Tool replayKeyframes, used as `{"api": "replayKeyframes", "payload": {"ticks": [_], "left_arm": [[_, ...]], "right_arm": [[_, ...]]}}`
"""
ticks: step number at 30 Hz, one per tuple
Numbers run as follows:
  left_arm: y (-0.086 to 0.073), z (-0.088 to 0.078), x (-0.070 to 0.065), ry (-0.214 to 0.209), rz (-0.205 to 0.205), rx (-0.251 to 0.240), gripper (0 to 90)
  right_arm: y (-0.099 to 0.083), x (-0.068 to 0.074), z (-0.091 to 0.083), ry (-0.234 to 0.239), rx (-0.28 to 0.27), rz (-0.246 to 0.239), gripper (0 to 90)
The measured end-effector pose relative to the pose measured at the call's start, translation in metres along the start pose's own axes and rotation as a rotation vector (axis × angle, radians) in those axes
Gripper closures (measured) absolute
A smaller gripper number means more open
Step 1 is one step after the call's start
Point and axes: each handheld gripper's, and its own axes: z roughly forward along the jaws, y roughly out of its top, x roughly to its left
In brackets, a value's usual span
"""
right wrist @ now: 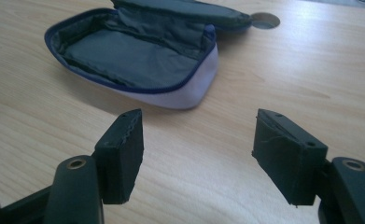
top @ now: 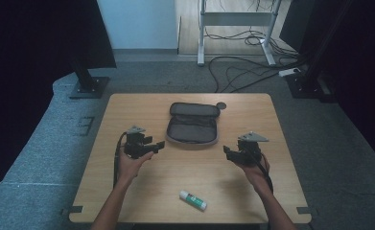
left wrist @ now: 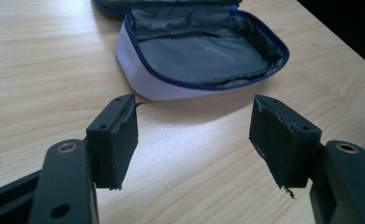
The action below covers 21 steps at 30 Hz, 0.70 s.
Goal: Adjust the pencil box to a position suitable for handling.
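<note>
An unzipped pencil case [top: 193, 123] with a grey lining and a pale outside lies open at the middle of the wooden table [top: 127, 103]. It looks empty in the left gripper view [left wrist: 203, 51] and the right gripper view [right wrist: 133, 56]. My left gripper [top: 159, 145] hovers left of the case and points at it, open, nothing between its jaws [left wrist: 194, 140]. My right gripper [top: 227, 152] hovers right of the case, open and empty too [right wrist: 196, 156]. A white glue stick [top: 193, 200] with a green label lies near the front edge, between my forearms.
A round cable hole [top: 221, 105] sits in the tabletop just behind the case. Beyond the table are a stand's base [top: 87, 86] on the grey floor, desk legs [top: 202, 33] and loose cables [top: 242, 72].
</note>
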Motion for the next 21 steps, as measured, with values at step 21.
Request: {"api": "replayKeyframes", "payload": {"ticks": [21], "left_arm": [[0.025, 0.018, 0.006, 0.004, -0.008, 0.011, 35.5]], "right_arm": [[0.032, 0.014, 0.027, -0.003, 0.019, -0.024, 34.7]]}}
